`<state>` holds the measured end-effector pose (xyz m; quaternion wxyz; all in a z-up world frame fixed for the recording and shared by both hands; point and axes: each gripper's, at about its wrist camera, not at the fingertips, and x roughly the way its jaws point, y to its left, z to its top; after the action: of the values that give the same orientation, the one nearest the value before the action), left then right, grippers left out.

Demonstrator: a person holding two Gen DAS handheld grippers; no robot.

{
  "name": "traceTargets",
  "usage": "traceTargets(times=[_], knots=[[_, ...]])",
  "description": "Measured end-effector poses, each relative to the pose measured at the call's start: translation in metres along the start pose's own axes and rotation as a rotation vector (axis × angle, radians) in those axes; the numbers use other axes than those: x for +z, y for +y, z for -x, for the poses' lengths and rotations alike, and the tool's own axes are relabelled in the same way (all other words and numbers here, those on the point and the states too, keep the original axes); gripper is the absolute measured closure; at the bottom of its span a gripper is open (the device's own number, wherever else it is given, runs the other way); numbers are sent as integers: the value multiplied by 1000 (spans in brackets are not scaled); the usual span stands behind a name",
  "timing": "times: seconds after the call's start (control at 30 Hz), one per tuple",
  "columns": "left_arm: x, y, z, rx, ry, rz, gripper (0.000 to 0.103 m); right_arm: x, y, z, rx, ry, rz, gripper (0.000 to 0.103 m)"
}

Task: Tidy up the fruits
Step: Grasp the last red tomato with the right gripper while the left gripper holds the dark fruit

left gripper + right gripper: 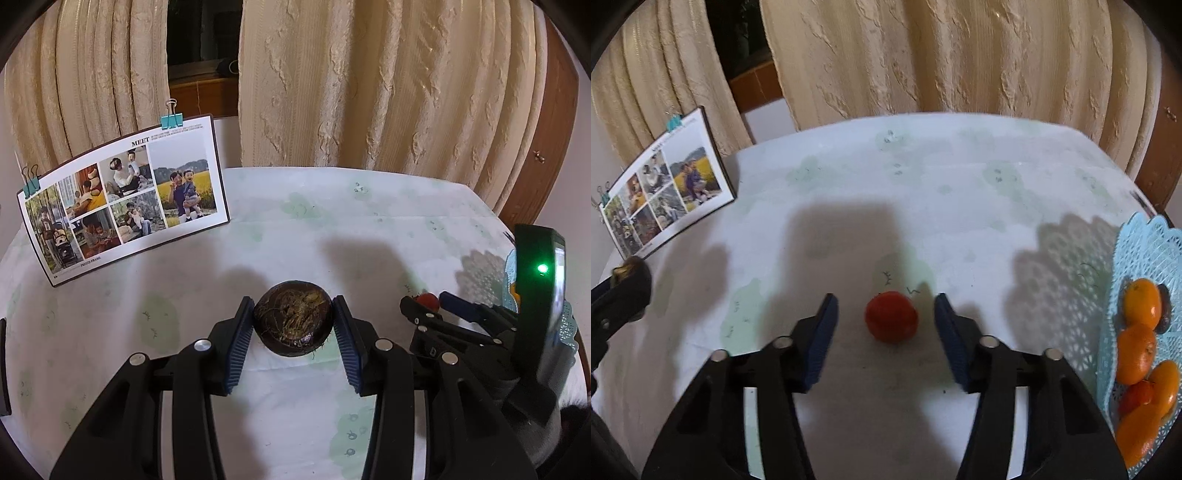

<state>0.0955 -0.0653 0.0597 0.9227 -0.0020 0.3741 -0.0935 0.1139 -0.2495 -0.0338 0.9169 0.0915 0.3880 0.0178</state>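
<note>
A dark brown round fruit with dried fibres on top (293, 318) lies on the table between the blue pads of my left gripper (294, 306); the pads touch both its sides. The fruit also shows at the left edge of the right wrist view (629, 271). A small red fruit (891, 316) lies on the table between the spread fingers of my right gripper (885, 300), which is open with a gap on each side. It also shows in the left wrist view (428, 300). A light blue lattice basket (1137, 251) at the right edge holds several orange fruits (1141, 303).
A table with a white, pale-green patterned cloth (923, 177) carries everything. A clipped photo page (122, 199) stands at the back left. Cream curtains (369, 81) hang behind the table. The right hand-held unit with a green light (541, 268) is at my left gripper's right.
</note>
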Motion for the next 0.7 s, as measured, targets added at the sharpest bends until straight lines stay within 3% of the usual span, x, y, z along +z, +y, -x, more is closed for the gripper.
traceTargets(times=[0.1, 0.23, 0.7], knots=[[-1, 0, -2, 2, 5, -2, 59, -1, -1, -2, -11, -3, 6, 57], [-2, -1, -4, 2, 10, -6, 59, -2, 1, -2, -37, -6, 22, 74], [-3, -7, -1, -9, 5, -20, 59, -24, -7, 31, 2, -38, -16, 74]])
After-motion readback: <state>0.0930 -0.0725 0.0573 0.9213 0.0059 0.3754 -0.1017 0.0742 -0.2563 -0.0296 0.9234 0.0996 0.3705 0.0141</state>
